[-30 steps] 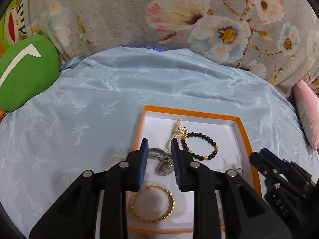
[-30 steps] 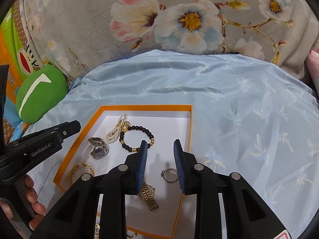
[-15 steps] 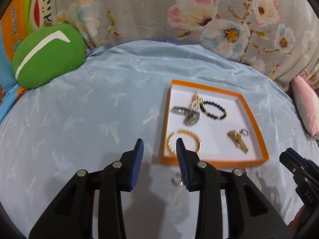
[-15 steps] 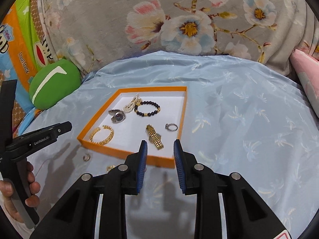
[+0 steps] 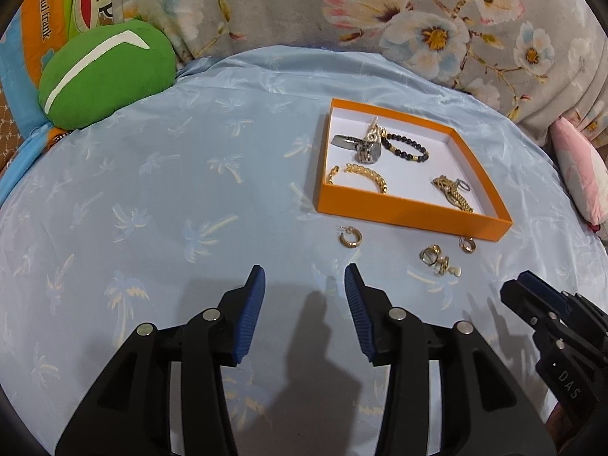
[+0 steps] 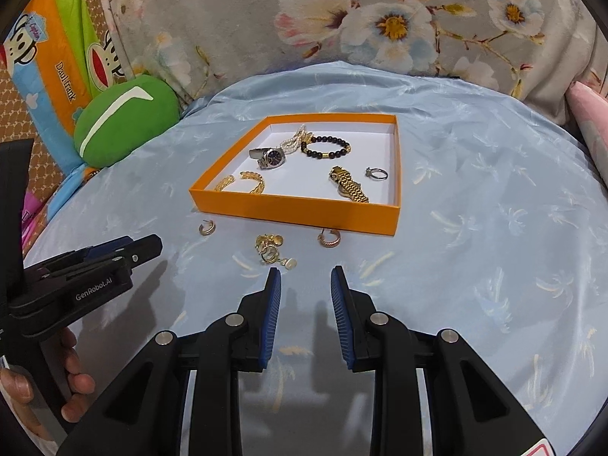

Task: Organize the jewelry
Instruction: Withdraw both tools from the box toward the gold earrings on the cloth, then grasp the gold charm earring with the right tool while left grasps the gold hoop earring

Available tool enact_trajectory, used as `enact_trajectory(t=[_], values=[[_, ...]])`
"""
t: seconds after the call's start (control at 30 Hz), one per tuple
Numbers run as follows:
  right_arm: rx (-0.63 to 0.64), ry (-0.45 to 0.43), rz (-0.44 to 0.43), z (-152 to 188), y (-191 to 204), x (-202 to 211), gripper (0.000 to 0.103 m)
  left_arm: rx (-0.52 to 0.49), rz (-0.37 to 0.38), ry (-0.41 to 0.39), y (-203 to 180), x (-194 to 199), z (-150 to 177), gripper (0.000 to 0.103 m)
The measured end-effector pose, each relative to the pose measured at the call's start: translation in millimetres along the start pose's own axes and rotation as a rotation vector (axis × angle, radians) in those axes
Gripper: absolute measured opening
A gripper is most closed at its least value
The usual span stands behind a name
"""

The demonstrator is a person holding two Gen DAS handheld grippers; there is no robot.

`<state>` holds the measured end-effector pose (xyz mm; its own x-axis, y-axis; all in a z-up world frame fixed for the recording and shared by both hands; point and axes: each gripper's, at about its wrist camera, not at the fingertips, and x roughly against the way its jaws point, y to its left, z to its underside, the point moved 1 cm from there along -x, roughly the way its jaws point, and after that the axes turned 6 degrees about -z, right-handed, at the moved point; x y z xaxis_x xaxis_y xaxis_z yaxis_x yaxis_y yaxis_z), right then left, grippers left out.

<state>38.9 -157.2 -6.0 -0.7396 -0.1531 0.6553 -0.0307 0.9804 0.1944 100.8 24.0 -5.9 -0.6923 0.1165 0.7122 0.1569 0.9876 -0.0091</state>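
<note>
On the left gripper (image 6: 148,247), white lettering reads "GenRobot.AI".

"GenRobot.AI" stands in white on the left hand-held gripper (image 6: 110,262) at lower left of the right wrist view. "DAS" shows on the right hand-held gripper (image 5: 532,296) at lower right of the left wrist view. "Daul frank" runs down the orange cartoon-monkey cushion (image 6: 64,76) at upper left.

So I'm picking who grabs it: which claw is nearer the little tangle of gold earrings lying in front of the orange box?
Right. The right claw sits just short of the earring tangle; the left claw, jaws opening and empty, is off to its left.
</note>
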Motion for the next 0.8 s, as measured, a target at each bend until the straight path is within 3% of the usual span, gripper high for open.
enact_trajectory(t=[0.17,0.67,0.8], values=[[0.021,0.031,-0.004,-3,10,-15,0.027,-0.007,-0.016,-0.004,-2,-2,0,0.048],[0.045,0.136,-0.004,-20,20,-58,0.028,-0.003,-0.029,0.014,0,-8,-1,0.049],[0.042,0.148,0.004,-23,18,-64,0.018,-0.002,-0.025,0.018,0,-9,-2,0.049]])
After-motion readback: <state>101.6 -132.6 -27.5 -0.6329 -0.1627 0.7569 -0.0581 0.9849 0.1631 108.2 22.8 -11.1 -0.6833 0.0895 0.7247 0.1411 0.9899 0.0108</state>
